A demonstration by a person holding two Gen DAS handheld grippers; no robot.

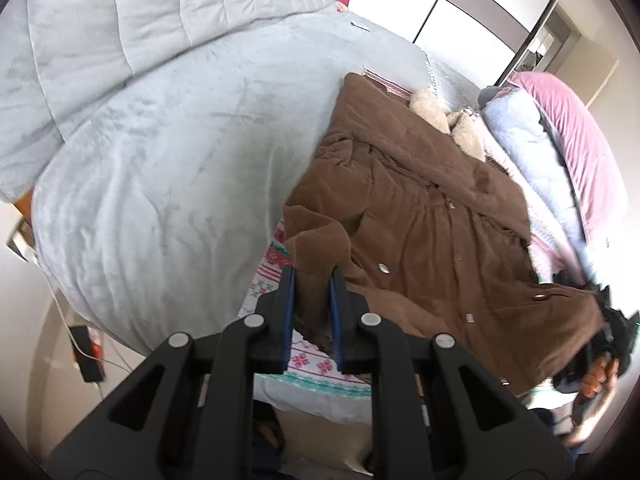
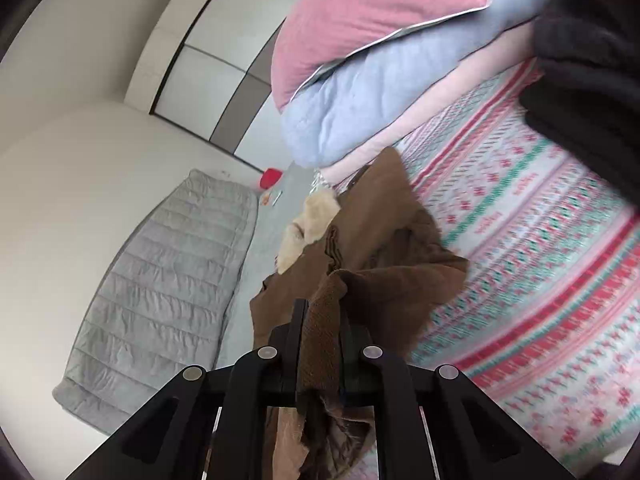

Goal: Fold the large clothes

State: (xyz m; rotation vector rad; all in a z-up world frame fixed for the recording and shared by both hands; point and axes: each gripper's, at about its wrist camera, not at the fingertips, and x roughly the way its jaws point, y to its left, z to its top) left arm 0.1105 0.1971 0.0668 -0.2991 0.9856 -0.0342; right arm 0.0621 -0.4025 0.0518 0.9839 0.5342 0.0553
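On bed | brown coat | left tool grips hem | right tool grips fold

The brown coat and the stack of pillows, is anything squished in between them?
Yes, in the left wrist view fluffy cream fur, seemingly the coat's own collar trim, sits between it and the stacked pillows.
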